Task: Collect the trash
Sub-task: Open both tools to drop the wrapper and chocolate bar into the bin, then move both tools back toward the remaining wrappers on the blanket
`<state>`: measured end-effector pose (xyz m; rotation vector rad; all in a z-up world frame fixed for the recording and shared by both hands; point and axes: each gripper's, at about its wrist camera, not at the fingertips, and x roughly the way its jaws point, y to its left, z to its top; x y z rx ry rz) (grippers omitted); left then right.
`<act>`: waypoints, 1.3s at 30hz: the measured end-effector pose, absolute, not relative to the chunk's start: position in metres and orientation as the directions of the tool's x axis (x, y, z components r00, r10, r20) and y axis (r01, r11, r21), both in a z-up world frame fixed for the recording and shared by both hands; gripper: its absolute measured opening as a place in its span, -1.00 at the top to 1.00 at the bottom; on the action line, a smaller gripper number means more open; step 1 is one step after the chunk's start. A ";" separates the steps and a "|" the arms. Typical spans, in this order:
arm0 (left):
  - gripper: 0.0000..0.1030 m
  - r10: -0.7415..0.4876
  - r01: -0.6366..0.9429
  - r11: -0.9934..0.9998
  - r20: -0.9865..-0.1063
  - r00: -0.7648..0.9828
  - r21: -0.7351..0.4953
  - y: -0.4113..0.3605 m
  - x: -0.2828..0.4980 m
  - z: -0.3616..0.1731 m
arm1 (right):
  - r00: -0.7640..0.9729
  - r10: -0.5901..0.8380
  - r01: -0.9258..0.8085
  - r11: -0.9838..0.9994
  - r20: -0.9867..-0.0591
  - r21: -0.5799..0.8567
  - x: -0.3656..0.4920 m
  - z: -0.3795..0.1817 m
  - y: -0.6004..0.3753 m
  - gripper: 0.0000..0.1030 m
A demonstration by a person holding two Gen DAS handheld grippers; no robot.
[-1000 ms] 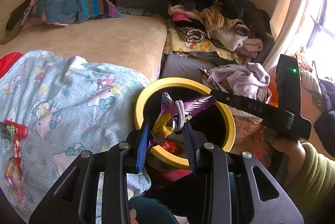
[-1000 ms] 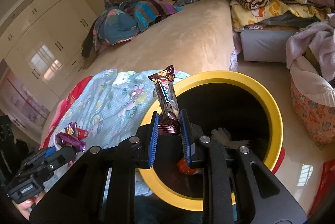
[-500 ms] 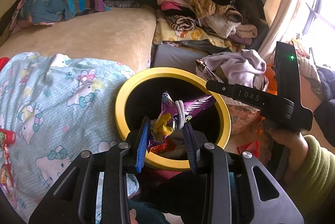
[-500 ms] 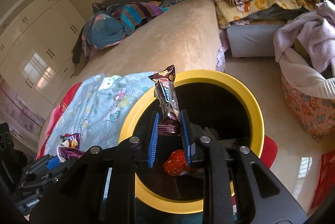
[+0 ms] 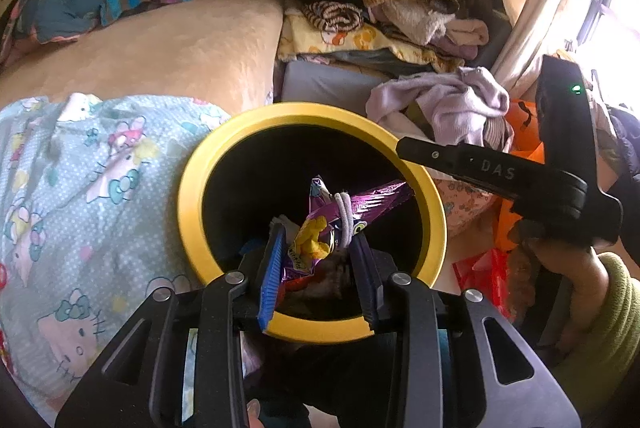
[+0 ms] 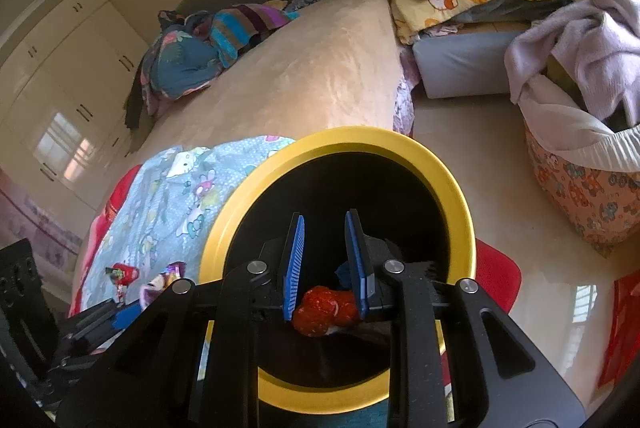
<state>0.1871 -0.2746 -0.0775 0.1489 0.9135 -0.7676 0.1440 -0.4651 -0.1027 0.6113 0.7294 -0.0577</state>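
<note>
The purple snack wrapper (image 5: 320, 228), banded with a white hair tie (image 5: 345, 218), sits between the blue pads of the left gripper (image 5: 318, 264), directly above the mouth of the yellow-rimmed bin (image 5: 188, 212). The jaws stand fairly wide, and the wrist view does not settle whether the pads bear on the foil or it merely rests between them; grip state cannot be told. The right gripper (image 6: 323, 260) hangs over the same bin (image 6: 460, 188) with its jaws parted and nothing between them; red trash (image 6: 326, 310) lies below inside the bin. The bin stands on the floor against the edge of the bed, touching the cartoon-print blanket (image 5: 80, 196). More wrappers (image 6: 124, 274) lie on that blanket (image 6: 168, 200), near the bin's rim.

Judgement on the step in hand, dropping the wrapper: the position is sound, since the wrapper lies within the rim on all sides. The left jaws should part fully and in place, without sideways travel, so the light foil falls straight. The hair tie may snag a pad; a brief check that the wrapper is clear is advisable before withdrawal. The right gripper, being free, is best placed to go for the wrappers left on the blanket.
</note>
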 end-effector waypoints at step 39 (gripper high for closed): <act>-0.87 -0.452 0.501 0.851 -0.700 0.552 -0.155 -0.215 0.176 -0.045 | 0.762 0.083 0.277 0.855 -0.642 0.439 0.133 -0.083 -0.445 -0.51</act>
